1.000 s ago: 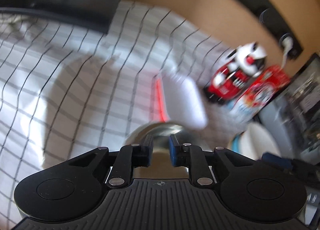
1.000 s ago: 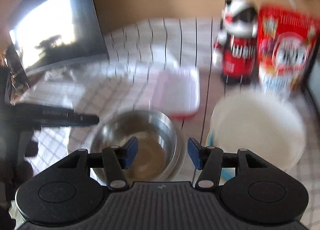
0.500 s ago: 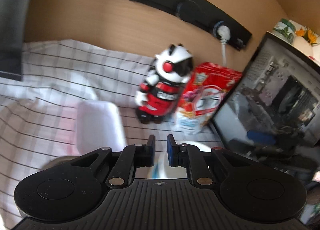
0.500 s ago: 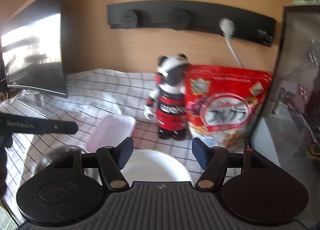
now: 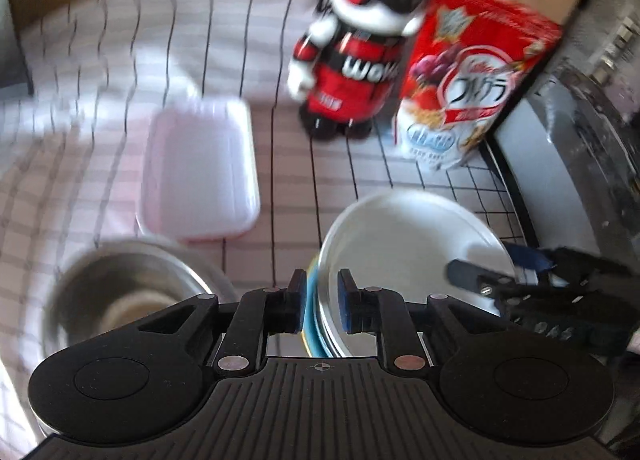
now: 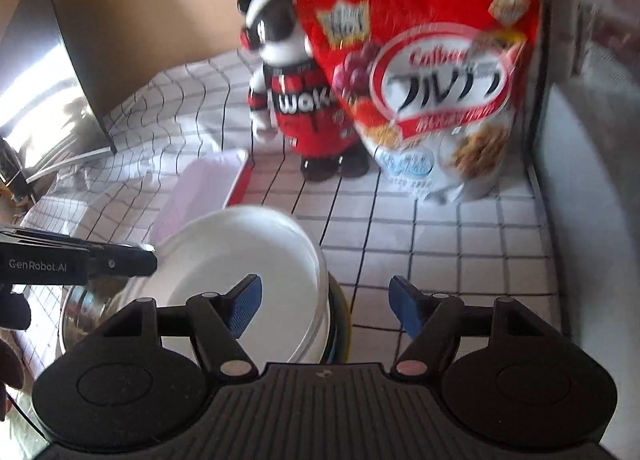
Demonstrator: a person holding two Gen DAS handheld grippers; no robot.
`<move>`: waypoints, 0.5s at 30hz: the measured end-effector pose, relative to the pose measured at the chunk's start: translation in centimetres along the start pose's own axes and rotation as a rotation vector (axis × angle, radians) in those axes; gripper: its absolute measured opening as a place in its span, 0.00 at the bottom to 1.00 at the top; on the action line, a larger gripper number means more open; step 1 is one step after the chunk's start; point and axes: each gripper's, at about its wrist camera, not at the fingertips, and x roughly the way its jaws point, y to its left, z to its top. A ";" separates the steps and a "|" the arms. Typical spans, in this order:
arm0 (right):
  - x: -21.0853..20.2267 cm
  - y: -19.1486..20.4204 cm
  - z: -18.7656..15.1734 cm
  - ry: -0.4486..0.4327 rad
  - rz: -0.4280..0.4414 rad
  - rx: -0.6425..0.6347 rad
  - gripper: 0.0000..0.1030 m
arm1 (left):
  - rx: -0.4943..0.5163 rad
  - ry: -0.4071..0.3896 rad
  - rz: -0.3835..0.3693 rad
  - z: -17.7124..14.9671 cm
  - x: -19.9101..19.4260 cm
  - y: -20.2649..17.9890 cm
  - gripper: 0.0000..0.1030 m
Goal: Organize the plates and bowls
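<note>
A white plate (image 5: 404, 244) tops a stack with a blue plate (image 5: 310, 320) beneath it; in the right wrist view the white plate (image 6: 240, 260) sits over darker rims. A steel bowl (image 5: 120, 292) stands left of the stack. A white rectangular tray (image 5: 200, 167) lies behind the bowl. My left gripper (image 5: 322, 306) is narrowly open, its fingers either side of the stack's left rim. My right gripper (image 6: 324, 304) is open wide over the stack's right rim, holding nothing.
A red and black bear figure (image 5: 352, 51) and a red cereal bag (image 5: 472, 75) stand at the back on the checked cloth (image 5: 100, 59). A dark appliance (image 5: 580, 139) walls the right side. A monitor (image 6: 44, 71) stands at the left.
Both grippers have tilted down and closed in on the plate stack. The left gripper moved from over the bowl to the stack's left rim.
</note>
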 end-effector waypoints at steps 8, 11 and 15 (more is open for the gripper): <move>3.4 -1.7 -1.6 0.118 0.070 0.021 0.68 | -0.029 0.118 0.092 -0.3 4.1 -0.6 0.34; 4.1 -2.8 -2.0 0.165 0.125 0.086 0.68 | -0.005 0.134 0.105 -0.4 5.2 -0.9 0.33; 4.4 -3.3 -2.5 0.188 0.171 0.144 0.66 | -0.005 0.112 0.093 0.0 5.5 -0.7 0.32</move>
